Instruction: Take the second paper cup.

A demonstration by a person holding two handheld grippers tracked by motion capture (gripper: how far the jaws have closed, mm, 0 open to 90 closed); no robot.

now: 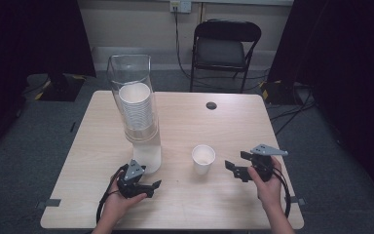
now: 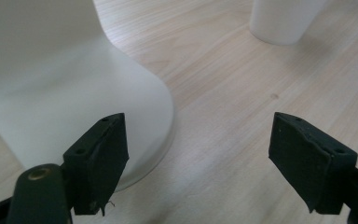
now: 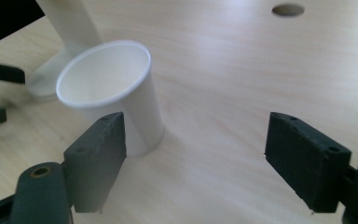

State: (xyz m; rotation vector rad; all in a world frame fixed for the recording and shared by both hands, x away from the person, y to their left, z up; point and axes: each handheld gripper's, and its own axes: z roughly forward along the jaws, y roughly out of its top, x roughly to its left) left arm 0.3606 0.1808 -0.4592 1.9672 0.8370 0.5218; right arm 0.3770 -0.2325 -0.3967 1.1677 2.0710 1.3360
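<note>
A single white paper cup stands upright on the wooden table, right of centre. A tall clear cup dispenser with a stack of white cups inside stands to its left. My right gripper is just right of the cup, open, and nothing is between its jaws. In the right gripper view the cup stands ahead of the left jaw, apart from my right gripper. My left gripper lies open in front of the dispenser's base. In the left gripper view the white base stands ahead on the left of my left gripper, and the cup farther off.
A round cable hole sits near the table's far edge. A black folding chair stands behind the table by the wall. Cables trail on the grey carpet at the right. Bare tabletop lies between the two grippers and along the front edge.
</note>
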